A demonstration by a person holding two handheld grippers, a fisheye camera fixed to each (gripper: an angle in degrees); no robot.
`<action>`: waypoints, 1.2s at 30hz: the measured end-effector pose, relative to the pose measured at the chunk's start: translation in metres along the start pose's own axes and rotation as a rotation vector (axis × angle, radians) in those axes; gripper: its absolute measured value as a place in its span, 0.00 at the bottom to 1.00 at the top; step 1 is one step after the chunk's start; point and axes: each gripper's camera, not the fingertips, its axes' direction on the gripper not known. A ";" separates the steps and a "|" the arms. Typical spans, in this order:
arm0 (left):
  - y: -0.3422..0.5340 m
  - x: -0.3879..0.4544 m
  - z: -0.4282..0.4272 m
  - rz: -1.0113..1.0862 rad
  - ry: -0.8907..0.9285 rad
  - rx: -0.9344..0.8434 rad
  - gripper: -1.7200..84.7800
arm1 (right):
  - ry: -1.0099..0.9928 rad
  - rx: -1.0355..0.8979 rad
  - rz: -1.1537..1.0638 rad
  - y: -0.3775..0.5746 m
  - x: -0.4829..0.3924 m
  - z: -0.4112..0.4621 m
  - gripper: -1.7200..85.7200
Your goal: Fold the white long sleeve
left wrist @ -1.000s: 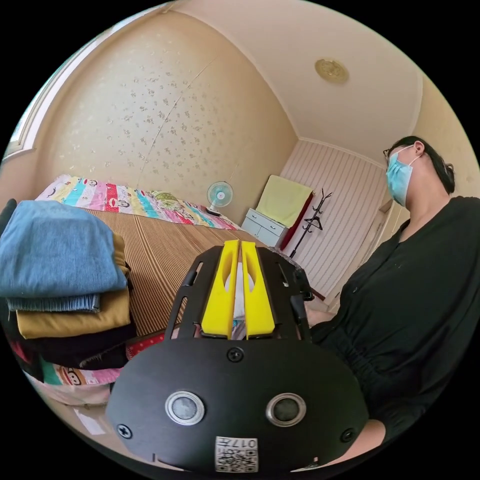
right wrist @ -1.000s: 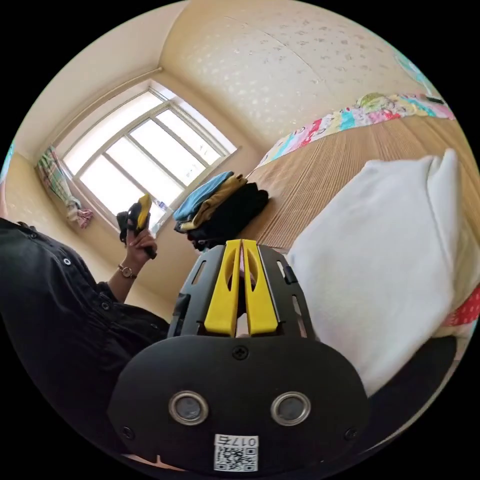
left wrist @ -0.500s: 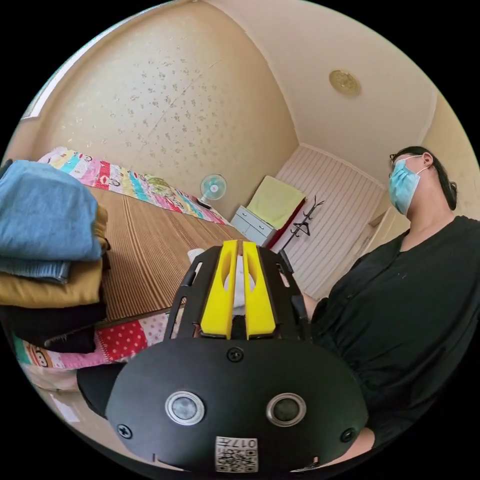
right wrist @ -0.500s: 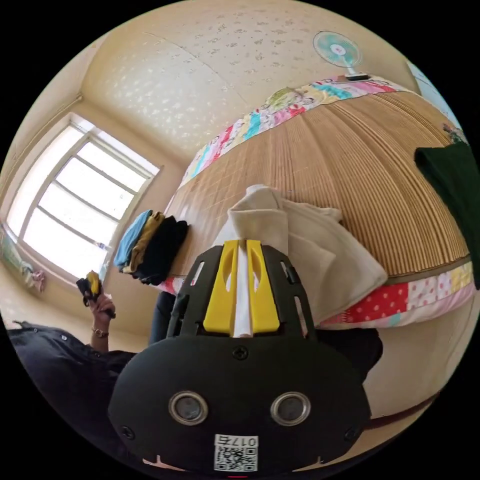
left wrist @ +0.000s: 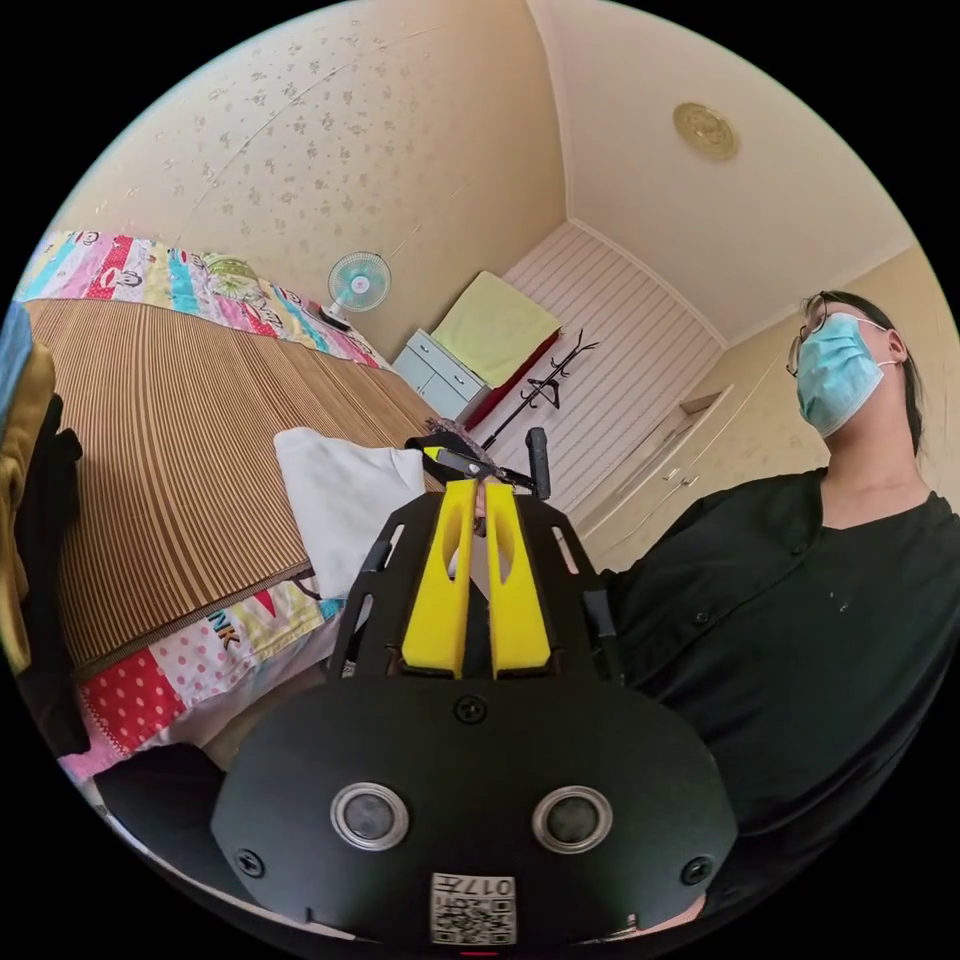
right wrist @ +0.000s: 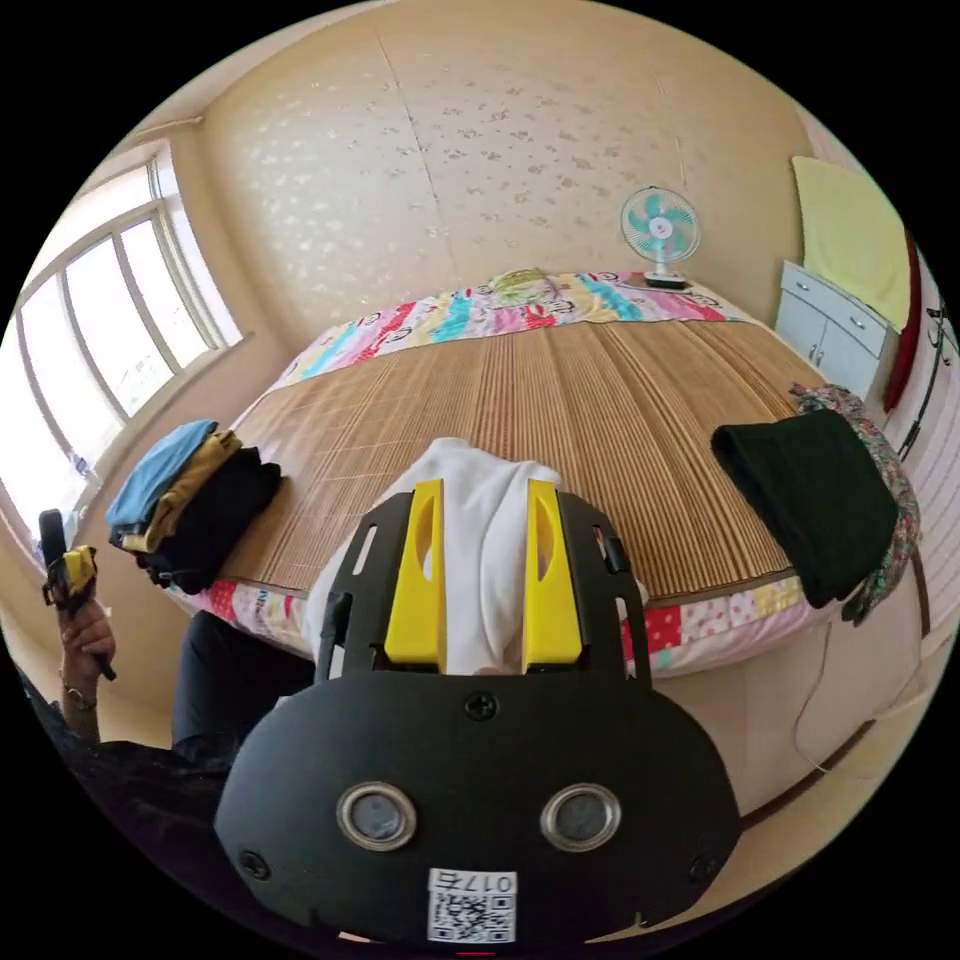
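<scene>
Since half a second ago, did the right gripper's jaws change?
Yes. The right gripper has opened; its jaws now stand apart over the white long sleeve on the bamboo mat.

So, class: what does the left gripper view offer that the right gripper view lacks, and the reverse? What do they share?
Left gripper view: the ceiling light and the person's mask. Right gripper view: the window and a dark green folded garment. Shared: the white long sleeve on the bed mat, and the fan.
</scene>
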 end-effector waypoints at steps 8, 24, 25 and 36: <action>-0.002 -0.032 -0.009 -0.110 -0.072 0.081 0.04 | -0.478 0.023 -0.136 0.012 -0.023 -0.002 0.07; -0.015 -0.167 0.031 -0.575 0.207 -0.086 0.23 | -0.778 -0.153 -0.657 0.069 -0.185 -0.036 0.06; -0.017 -0.165 0.031 -0.551 0.236 -0.088 0.18 | -0.789 -0.155 -0.671 0.069 -0.188 -0.040 0.06; -0.066 -0.077 -0.086 0.170 0.677 0.211 0.07 | -1.313 0.178 -0.623 0.027 -0.151 -0.155 0.03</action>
